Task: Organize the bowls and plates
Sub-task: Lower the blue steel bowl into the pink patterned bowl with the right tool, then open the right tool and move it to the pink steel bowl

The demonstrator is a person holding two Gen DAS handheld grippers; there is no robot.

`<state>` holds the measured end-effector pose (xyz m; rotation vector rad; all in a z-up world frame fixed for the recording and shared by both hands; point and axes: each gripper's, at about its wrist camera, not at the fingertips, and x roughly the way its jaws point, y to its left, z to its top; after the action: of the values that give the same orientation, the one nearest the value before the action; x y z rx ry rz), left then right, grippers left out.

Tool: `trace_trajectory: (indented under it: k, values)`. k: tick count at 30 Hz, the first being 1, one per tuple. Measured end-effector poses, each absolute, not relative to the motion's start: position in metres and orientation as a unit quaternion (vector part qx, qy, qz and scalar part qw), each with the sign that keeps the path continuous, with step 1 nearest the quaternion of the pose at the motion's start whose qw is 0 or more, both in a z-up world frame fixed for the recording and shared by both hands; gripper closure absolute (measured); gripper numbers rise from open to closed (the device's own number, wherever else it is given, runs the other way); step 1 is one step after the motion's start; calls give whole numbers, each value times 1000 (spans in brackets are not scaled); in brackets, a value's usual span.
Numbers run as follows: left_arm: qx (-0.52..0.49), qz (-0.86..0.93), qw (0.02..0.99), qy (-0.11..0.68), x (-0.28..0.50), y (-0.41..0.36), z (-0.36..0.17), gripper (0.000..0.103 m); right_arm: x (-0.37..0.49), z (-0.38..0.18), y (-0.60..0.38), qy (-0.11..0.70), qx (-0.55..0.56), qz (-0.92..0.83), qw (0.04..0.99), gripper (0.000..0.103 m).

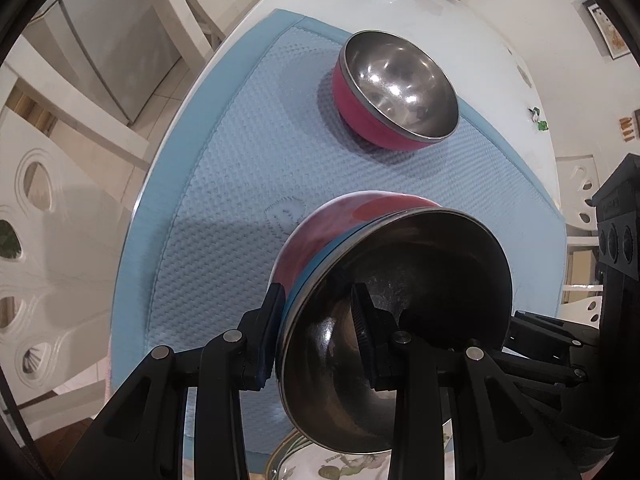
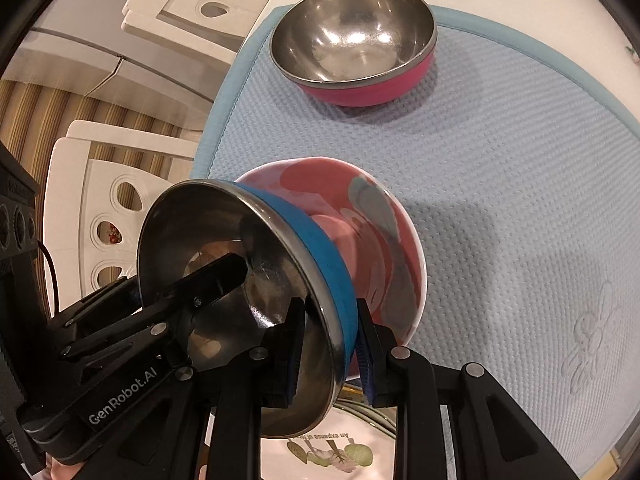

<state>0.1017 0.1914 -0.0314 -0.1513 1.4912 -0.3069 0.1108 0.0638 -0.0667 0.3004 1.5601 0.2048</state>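
While both sets of fingers pinch opposite rims of the blue-banded steel bowl (image 2: 248,280), nested in a pink patterned ceramic bowl (image 2: 372,240), the stack hangs tilted on edge just above the near edge of the pale blue quilted mat (image 2: 500,200), over a floral white plate (image 2: 332,454). The left gripper (image 1: 316,328) clamps both rims; the right gripper (image 2: 330,344) does likewise, each pointing steeply down. Toward the mat's far edge sits an upright pink-sided steel bowl (image 1: 396,88), probably the stacking target, roughly equally reachable.
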Motion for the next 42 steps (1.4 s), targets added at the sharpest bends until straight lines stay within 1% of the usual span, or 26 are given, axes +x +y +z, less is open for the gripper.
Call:
trace_trajectory:
  k: [10,15,34,42]
  values:
    - [-64,-135,721,677,103,190,-35,73,114,-66,58,700,135,90,696,79]
    - [-37,-135,721,679,102,183,-36,73,111,-66,55,698,132,92,698,79]
    - [-34,-146,718,680,98,188,-30,72,99,-53,42,689,140,84,706,79]
    - [-49,-161,721,673,93,196,-10,71,93,-33,34,682,130,101,713,79]
